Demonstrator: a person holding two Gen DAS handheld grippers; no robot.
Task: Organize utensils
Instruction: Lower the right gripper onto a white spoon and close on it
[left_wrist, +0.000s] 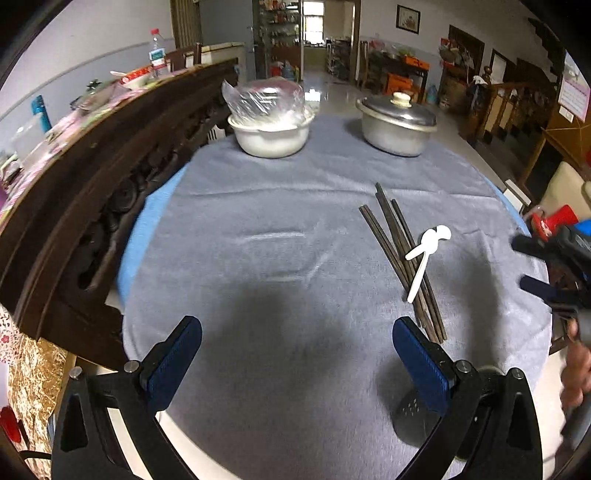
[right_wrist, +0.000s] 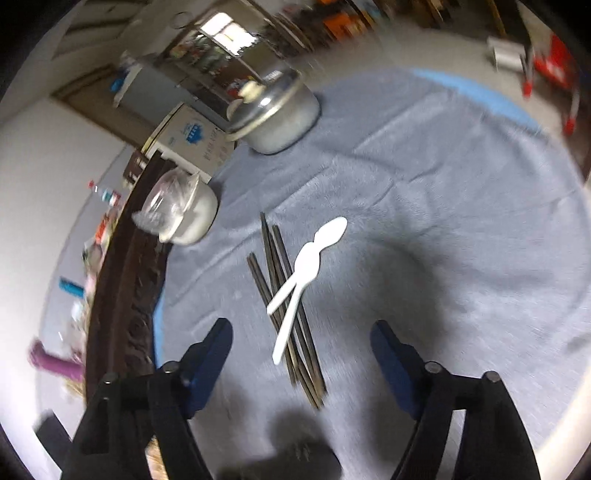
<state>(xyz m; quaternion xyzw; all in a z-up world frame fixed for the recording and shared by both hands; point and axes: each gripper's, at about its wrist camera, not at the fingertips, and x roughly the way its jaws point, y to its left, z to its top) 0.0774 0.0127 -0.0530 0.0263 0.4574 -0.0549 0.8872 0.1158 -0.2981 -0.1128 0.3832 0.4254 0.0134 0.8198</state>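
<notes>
While both grippers, left (left_wrist: 297, 354) and right (right_wrist: 301, 356), gape wide and empty, two white spoons (right_wrist: 314, 254) lie across chopsticks (right_wrist: 288, 314) mid-cloth (risk: closing on spoons w/ sticks beneath scatters the bundle).

The cloth (left_wrist: 280, 229) over the table is a grey, matt, slightly fuzzy fabric, faintly creased; the chopsticks (left_wrist: 402, 258) look like dark wood, dull in finish; the two spoons (left_wrist: 424, 254) are white plastic, smooth, with a slight sheen; the pot (left_wrist: 395, 125) is brushed metal with a pale knob on its lid; the bowl (left_wrist: 271, 138) is smooth and white, covered in clear, crinkled, glossy film; the gripper pads (left_wrist: 421, 365) are blue with a fine ribbed texture; their arms are matt black.
</notes>
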